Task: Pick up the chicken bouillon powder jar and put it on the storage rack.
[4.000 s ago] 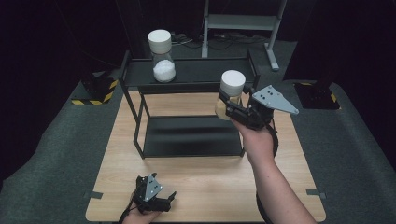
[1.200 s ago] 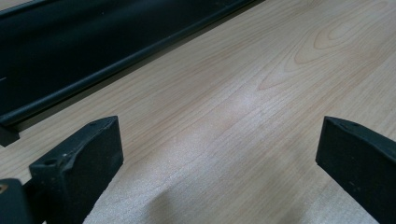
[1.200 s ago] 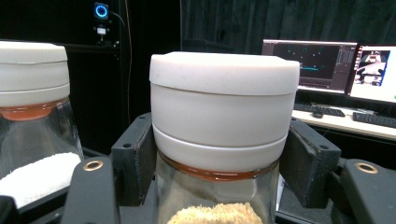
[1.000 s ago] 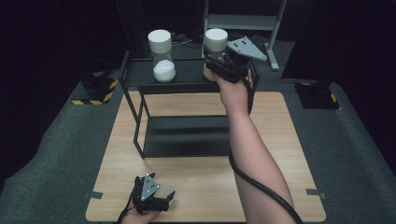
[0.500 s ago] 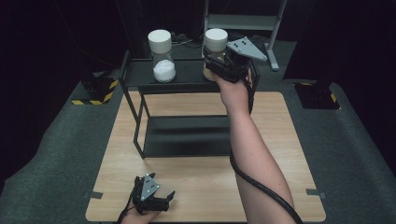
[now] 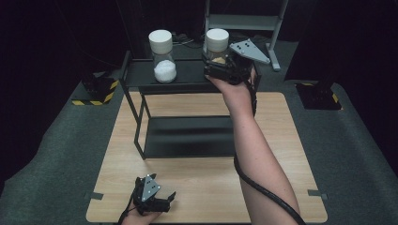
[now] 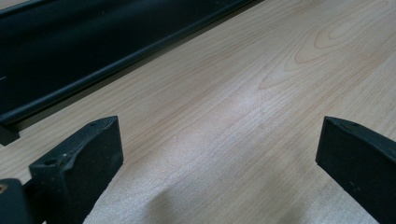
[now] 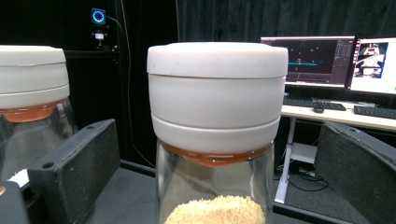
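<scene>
Glass made your jar (image 8: pixel 217 135) hard, slick and breakable, and the brown grain in its bottom gave it some weight; the straight wall below the white lid (image 8: pixel 217 88) looked the safest place to take it. It stood upright on the top shelf (image 6: pixel 187 77), right of a second jar (image 6: pixel 163 56). Your right tool (image 6: pixel 224 64) reached level across the desk (image 6: pixel 281 140), its jaws just opened wide, flanking the jar without pressing. Your left tool (image 6: pixel 162 200) rested low on the desk, agape and empty.
</scene>
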The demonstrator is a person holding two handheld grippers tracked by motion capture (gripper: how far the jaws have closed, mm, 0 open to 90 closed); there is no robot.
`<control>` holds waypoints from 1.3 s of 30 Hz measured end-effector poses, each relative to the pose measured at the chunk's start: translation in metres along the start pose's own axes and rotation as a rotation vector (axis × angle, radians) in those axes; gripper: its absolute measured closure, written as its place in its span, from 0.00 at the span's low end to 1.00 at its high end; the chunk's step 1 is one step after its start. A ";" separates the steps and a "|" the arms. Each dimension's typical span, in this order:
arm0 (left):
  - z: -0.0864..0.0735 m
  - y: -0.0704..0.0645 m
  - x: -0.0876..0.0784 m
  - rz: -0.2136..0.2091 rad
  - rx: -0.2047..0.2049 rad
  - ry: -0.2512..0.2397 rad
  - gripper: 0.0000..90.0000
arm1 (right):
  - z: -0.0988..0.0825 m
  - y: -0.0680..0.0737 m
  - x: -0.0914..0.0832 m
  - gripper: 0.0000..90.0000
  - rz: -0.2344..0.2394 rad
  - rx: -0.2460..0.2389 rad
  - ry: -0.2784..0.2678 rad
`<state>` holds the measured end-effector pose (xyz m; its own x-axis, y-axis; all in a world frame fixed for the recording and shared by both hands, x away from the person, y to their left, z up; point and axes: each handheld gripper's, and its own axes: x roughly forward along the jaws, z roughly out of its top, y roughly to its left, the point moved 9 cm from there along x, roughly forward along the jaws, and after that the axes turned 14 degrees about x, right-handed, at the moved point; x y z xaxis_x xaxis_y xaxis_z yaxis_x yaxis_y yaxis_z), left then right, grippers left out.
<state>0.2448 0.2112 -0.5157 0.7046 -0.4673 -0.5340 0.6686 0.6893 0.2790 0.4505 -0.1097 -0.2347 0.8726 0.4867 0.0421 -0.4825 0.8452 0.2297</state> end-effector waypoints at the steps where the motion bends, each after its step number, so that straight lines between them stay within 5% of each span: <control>1: 0.000 0.000 0.000 0.000 0.001 0.000 0.01 | 0.000 0.000 0.000 0.00 0.000 -0.002 0.000; 16: 0.000 -0.001 0.000 0.001 0.007 0.003 0.01 | -0.007 0.003 -0.014 0.00 0.013 -0.021 -0.003; 39: 0.002 -0.002 0.001 0.004 0.019 0.012 0.01 | -0.026 0.008 -0.073 0.00 0.053 -0.029 0.001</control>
<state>0.2445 0.2085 -0.5155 0.7045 -0.4581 -0.5421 0.6704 0.6802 0.2965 0.3808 -0.1326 -0.2611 0.8457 0.5311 0.0525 -0.5301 0.8243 0.1991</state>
